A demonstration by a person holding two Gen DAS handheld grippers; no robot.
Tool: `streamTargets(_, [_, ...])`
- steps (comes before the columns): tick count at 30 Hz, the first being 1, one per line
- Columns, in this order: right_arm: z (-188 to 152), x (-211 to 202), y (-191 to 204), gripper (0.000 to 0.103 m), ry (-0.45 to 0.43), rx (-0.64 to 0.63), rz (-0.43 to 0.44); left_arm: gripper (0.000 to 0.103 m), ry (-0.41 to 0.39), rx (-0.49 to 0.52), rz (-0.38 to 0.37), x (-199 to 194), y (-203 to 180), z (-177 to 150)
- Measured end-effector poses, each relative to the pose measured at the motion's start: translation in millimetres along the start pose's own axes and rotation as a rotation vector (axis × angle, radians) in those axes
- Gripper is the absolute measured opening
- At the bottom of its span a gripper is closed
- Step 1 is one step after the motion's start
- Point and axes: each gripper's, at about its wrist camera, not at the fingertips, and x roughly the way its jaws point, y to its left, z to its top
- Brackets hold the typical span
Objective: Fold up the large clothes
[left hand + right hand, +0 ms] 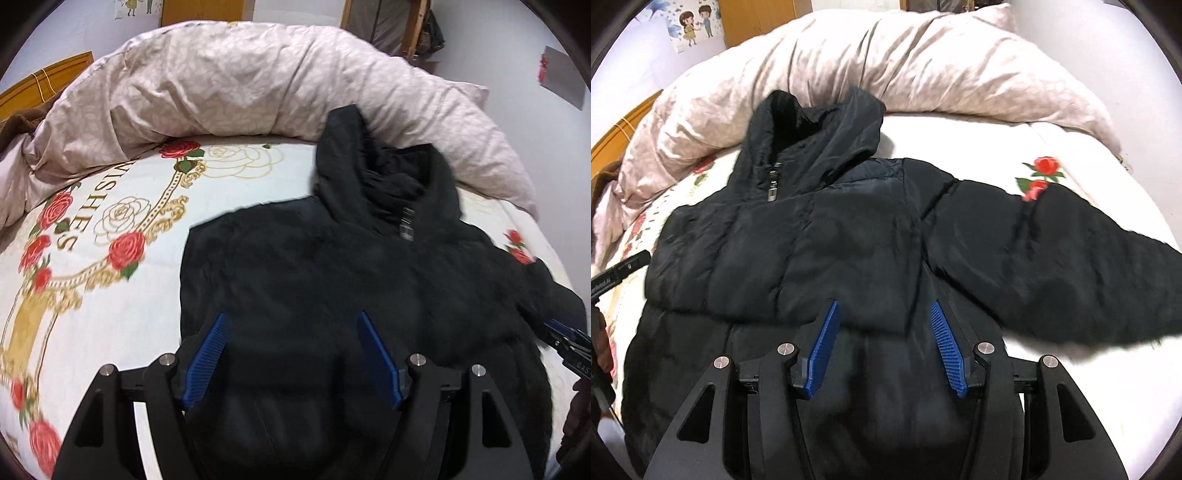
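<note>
From the left wrist, the left gripper [291,354] hung with jaws wide and empty over the black jacket [332,266] on the bed [110,302]. From the right wrist, the right gripper [884,343] was likewise parted, holding nothing; the spread sleeve [1071,251] should probably be pinched near its cuff and folded across the chest.

Black hooded puffer jacket [849,236] lies zipped, one sleeve outstretched.

We see our left gripper [293,321] and right gripper [884,310] alike: matte black arms, ribbed blue pads [823,350], silver round screws [416,359] at ten and two o'clock.
</note>
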Motion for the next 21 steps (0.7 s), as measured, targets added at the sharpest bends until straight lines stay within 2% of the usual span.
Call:
streamTargets(6, [-30.3,-47.8,-5.3,0.052,-0.013,0.035,0.003,0.074,0.028,-0.001,-0.048,-50.7,-28.4,-40.3])
streamTargets(12, [-57.1,-83.6,-12.4,0.053,-0.031,0.073,0.021,0.074,0.032,0.017,-0.080,-84.8,-53.4,-62.4])
streamTargets(19, [-77.0,-101.4,-25.9,0.054,-0.026,0.087,0.025,0.074,0.040,0.051,-0.107,-99.9,-79.1,-73.1])
streamTargets(21, [-78.4,-101.6,-33.5,0.058,-0.024,0.111,0.020,0.074,0.049,0.063,-0.113,-98.4,-84.6,-73.8])
